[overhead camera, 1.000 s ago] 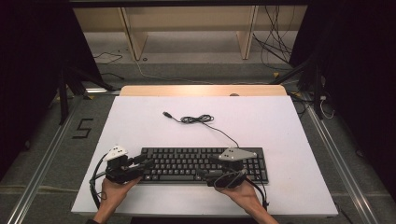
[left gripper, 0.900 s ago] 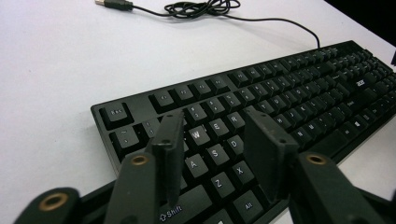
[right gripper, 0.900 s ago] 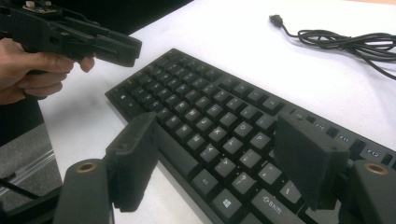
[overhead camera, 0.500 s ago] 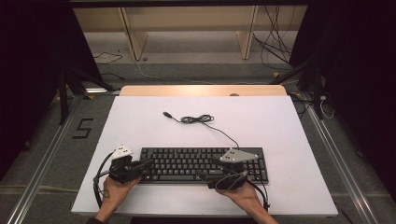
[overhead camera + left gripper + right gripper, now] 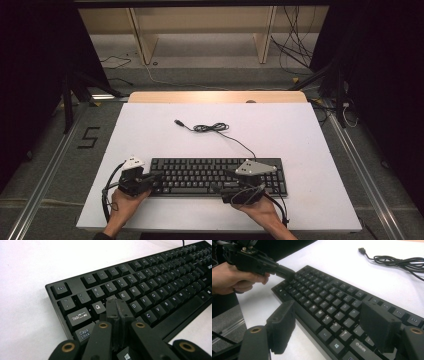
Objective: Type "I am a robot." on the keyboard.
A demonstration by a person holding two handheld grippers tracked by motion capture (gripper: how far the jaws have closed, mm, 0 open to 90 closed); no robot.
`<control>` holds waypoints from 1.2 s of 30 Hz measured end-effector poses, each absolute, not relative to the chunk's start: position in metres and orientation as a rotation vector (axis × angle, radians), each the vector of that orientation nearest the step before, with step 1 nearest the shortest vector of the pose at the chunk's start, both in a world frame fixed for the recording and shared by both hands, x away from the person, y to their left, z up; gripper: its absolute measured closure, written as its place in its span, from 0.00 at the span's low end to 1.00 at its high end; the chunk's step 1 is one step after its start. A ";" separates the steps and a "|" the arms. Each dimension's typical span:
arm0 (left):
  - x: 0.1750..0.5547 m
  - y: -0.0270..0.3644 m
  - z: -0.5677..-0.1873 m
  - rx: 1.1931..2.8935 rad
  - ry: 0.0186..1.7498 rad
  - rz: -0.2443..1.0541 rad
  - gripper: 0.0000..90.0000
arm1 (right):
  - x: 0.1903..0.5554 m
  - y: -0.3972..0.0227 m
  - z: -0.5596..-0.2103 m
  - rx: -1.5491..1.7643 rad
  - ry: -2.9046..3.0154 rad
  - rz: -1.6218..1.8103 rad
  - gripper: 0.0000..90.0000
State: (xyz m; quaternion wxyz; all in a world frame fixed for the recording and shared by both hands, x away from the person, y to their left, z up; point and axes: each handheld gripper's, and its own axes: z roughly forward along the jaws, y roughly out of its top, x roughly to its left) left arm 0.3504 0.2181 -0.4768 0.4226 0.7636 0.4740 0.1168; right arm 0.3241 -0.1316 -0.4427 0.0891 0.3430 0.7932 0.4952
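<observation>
Looks like key pressing is the step here. The keyboard (image 5: 220, 176) is lying flat near the front edge of the white surface (image 5: 300, 130), its cable (image 5: 215, 128) coiled behind it. The left gripper (image 5: 117, 305) has its jaws just brought together with nothing between them, tips hovering around the W key, so one key should be hit straight down, not two. The right gripper (image 5: 329, 322) is held low over the keyboard's right end, jaws wide apart and empty, angled along the keys.
</observation>
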 end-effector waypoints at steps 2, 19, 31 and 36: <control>0.351 0.218 -0.477 1.909 1.190 0.292 0.99 | 0.324 -0.131 -0.443 1.018 2.360 1.475 0.33; 0.352 0.217 -0.480 1.930 1.199 0.287 0.99 | 0.324 -0.131 -0.443 1.019 2.363 1.475 0.33; 0.353 0.215 -0.482 1.947 1.199 0.291 0.99 | 0.324 -0.130 -0.444 1.015 2.369 1.474 0.33; 0.354 0.212 -0.484 1.969 1.196 0.297 0.99 | 0.324 -0.130 -0.444 1.014 2.369 1.473 0.33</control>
